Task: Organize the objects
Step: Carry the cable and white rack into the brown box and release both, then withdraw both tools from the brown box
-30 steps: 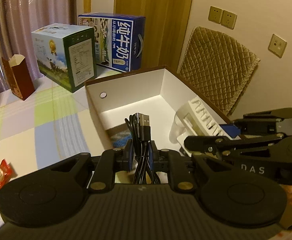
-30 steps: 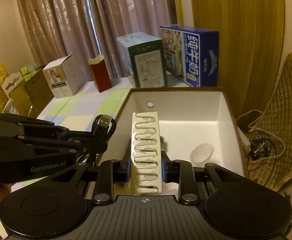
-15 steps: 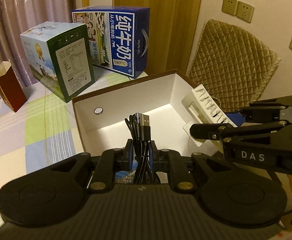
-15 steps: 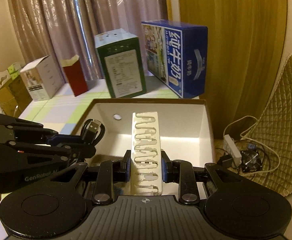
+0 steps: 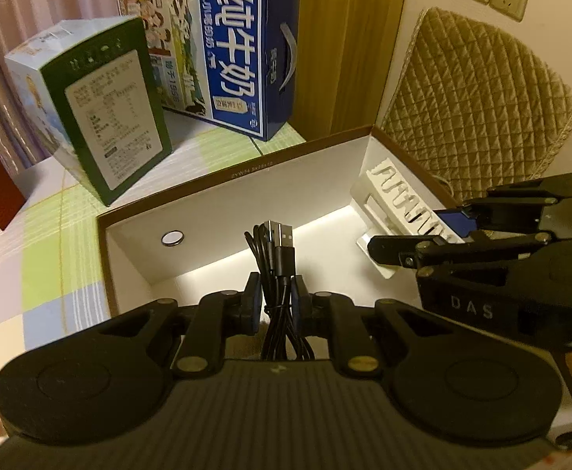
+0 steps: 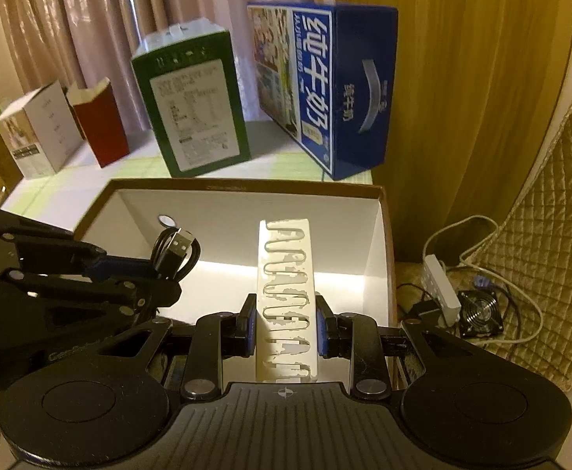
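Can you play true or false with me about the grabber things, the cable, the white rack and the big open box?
1. The left gripper holds a bundled black cable. True.
2. The right gripper is empty. False: it is shut on a white slotted rack.
3. Both items hang over the open box. True.
4. The open box is full of toys. False: its white inside shows bare.
5. A blue carton stands behind the box. True.

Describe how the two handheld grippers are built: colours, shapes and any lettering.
Both the left gripper and the right gripper are matte black, with ribbed bodies, two round discs, brass-coloured pivot pins and blue finger pads. One side reads DAS, the other GenRobot.
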Demonstrator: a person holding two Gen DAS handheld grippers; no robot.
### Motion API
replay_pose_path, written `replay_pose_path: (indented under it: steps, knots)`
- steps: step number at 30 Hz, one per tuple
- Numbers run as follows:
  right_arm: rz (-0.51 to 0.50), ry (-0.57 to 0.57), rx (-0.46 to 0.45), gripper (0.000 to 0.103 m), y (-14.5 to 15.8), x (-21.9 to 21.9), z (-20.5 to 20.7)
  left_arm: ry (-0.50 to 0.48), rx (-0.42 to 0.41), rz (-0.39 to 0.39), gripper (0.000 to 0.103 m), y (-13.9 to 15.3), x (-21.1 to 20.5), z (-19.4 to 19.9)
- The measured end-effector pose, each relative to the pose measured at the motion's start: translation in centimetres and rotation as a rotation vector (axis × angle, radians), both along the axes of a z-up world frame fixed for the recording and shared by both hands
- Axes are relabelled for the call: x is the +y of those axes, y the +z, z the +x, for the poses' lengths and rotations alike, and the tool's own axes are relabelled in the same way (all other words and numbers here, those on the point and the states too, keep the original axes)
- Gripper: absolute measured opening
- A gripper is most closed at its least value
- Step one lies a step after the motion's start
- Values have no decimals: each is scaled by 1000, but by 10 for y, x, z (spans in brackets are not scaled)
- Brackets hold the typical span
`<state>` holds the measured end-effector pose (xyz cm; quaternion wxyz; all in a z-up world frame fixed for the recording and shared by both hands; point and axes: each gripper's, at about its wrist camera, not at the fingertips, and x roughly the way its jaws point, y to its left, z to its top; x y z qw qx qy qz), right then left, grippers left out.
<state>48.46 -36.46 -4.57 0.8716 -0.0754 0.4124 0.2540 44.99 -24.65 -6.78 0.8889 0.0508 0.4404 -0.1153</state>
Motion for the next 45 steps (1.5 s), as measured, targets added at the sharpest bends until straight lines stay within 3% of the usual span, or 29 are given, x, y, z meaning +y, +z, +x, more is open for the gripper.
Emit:
replay_pose_path:
  steps: [15,28,32,35,45]
  knots:
    - [-38,8,5,25,-10,9,17,18,89,6,12,-36,-2,44]
    - [-39,22,-15,27,-8,5,16,23,84,13,25,-31,6,41]
    - [-20,14,-33,53,1,-1,8,7,73,11,34,-25,6,35]
    - [6,8,-35,61,9,-7,-1,5,66,5,47,-19,8,28]
    - [100,-32,-56,94,36,-28,-41,-13,31,-19,69,2,16,-1]
